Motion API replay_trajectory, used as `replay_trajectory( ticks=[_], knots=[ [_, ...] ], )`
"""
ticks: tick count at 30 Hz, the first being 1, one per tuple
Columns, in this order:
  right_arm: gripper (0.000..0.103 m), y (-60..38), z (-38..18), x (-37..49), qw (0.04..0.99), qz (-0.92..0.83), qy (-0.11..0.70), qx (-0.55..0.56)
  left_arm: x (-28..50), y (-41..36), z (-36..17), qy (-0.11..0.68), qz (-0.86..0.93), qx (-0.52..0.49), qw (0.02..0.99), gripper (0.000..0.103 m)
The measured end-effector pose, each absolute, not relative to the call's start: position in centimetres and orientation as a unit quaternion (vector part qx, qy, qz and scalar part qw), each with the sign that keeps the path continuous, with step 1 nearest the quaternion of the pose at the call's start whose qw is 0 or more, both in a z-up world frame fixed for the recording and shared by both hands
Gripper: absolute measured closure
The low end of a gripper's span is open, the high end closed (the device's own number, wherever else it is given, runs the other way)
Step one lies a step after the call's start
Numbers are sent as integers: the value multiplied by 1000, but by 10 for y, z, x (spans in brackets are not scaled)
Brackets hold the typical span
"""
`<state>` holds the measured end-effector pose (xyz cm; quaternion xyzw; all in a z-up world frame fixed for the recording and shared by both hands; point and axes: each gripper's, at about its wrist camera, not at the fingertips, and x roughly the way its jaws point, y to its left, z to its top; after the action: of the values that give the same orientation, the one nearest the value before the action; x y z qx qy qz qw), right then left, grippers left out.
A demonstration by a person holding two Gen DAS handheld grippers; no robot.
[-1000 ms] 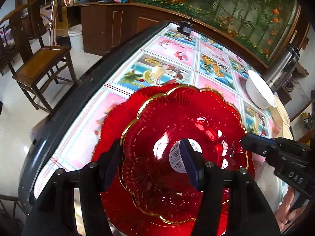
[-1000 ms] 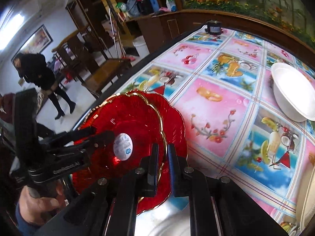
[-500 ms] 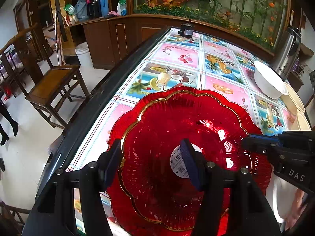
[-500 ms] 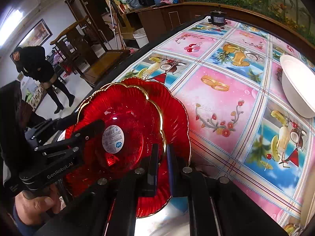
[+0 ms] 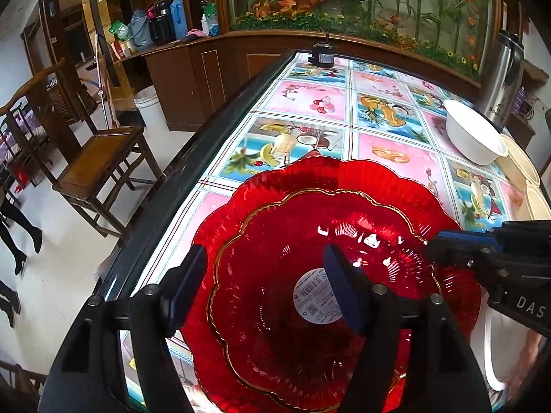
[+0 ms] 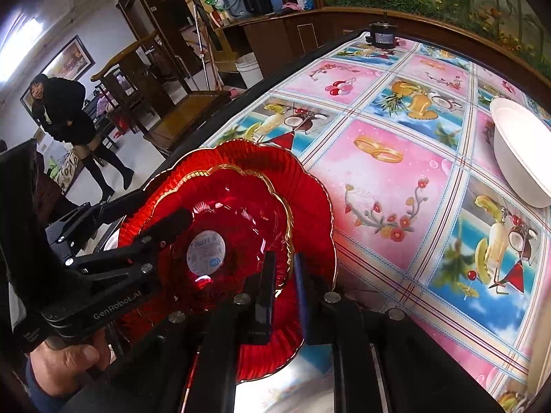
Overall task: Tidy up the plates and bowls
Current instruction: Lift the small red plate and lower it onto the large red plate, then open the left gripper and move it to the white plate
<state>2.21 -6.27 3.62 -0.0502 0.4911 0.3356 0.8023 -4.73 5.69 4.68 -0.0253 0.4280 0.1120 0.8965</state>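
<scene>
My left claw [image 5: 265, 285] hangs over the near end of the worktop [image 5: 310, 103], and its jaws are opening. One pad sits outside the rim of the smaller red plate [image 5: 275, 327], the other above its middle beside the round white label [image 5: 315, 297]; I see neither pad pressing on the glass. That plate, scalloped with a gold edge, lies nested inside the larger red plate [image 5: 344, 175], which rests on the fruit-patterned cloth close to the dark edge of the worktop.

My right claw [image 6: 284, 282] comes in from the other side. Its jaws are nearly together and are easing apart, with the gold rim of the smaller red plate between them; the pads look as if they pinch it, though the narrow gap makes me unsure how firmly. In the left view the same claw reaches in from the right edge.

Farther along the worktop a white bowl [image 5: 475, 136] stands well apart from the red stack, with pale plates [image 5: 520, 161] just beside it and a steel flask [image 5: 502, 82] behind. A wooden chair [image 5: 96, 158] stands on the floor beside the worktop.
</scene>
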Motion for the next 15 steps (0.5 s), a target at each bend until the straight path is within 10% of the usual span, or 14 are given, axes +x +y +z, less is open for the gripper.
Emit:
replay_trajectory(
  ticks=[15],
  knots=[
    [81,-95,64,19,818,352,454,-8,-63,45,71,394,112,-28,912,30]
  ],
)
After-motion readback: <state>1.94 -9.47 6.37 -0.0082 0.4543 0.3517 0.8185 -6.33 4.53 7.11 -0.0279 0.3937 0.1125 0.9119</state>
